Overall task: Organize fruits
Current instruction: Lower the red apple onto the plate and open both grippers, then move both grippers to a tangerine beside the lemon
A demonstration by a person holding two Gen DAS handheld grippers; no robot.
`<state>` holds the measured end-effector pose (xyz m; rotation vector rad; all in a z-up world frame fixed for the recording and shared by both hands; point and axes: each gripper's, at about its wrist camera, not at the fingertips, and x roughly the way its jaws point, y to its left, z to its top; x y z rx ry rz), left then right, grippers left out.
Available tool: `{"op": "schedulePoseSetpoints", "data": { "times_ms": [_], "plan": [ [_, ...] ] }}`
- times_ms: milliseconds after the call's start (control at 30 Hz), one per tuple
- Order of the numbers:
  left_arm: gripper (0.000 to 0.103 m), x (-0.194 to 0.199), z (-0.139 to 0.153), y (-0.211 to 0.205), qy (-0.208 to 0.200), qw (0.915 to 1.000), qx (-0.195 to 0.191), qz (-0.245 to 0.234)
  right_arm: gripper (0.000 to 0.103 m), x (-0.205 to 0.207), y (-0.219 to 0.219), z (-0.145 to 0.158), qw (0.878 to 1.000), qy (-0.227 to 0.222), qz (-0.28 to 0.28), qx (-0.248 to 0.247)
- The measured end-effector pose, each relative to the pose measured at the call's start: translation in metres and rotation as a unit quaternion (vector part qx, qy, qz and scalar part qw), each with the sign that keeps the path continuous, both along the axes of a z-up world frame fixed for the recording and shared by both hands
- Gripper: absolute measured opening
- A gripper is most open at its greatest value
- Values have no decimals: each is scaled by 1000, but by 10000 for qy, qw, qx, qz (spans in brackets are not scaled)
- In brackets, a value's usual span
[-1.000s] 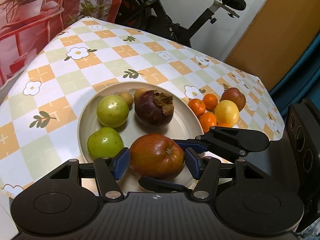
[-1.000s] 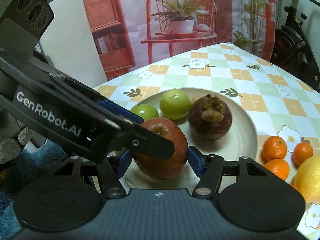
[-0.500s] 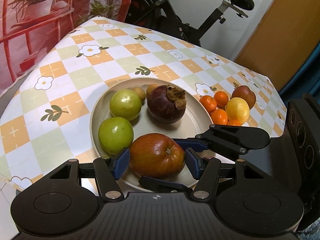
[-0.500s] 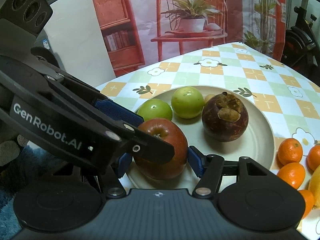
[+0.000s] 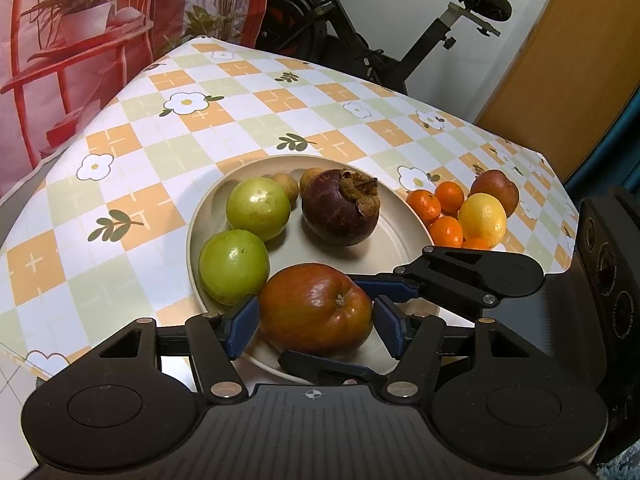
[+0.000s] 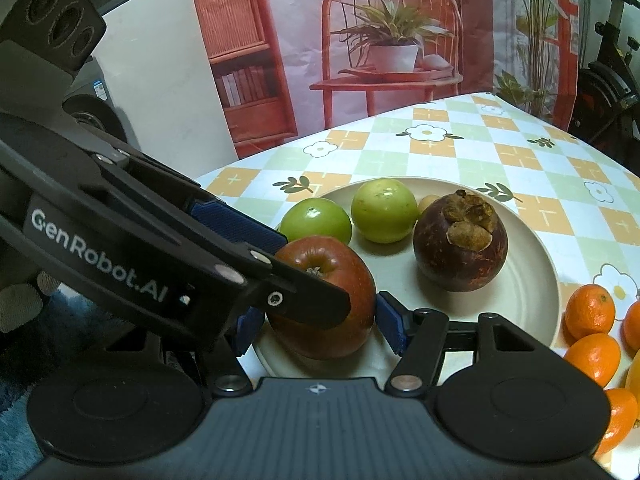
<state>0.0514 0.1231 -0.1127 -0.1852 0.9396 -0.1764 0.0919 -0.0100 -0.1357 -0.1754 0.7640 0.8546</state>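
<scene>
Apple (image 5: 316,307) sat on plate (image 5: 400,248); left gripper (image 5: 314,325) fingers just widened, slightly clear; right gripper (image 6: 320,330) fingers clenched on it.

This is a lived-in room of a home. The worktop (image 5: 248,92) wears a household cloth checked in orange, green and white with printed daisies and leaves, and a cream plate (image 5: 400,236) of fruit sits on it. Just behind the worktop stands a black exercise bike (image 5: 404,36), against a white wall. Right of the bike is a wooden door (image 5: 572,68). On the other side of the bike hangs a printed backdrop (image 6: 360,40) picturing a red chair, a potted plant and a bookshelf. Below the worktop's near edge lies a shaggy blue rug (image 6: 16,432)
</scene>
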Motion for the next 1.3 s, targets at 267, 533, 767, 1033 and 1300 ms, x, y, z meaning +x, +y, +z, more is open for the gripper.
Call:
{"op": "schedulePoseSetpoints", "data": {
  "times_ms": [267, 533, 767, 1033, 1300],
  "plan": [
    [68, 1, -2, -4, 55, 10000, -35, -47, 64, -8, -8, -1, 9999, -107, -72, 26],
    [68, 1, -2, -4, 119, 9999, -92, 58, 64, -13, -15, 3, 9996, -243, -54, 104],
    [68, -1, -2, -4, 125, 9999, -49, 102, 64, -23, -35, 8, 9989, -360, -201, 221],
    [68, -1, 0, -5, 141, 9998, 17, 168, 64, -32, -101, 21, 9880, -647, -1311, 508],
    [67, -1, 2, -8, 178, 9994, 96, 287, 58, -25, -156, 14, 9650, -366, -2498, 716]
  ]
}}
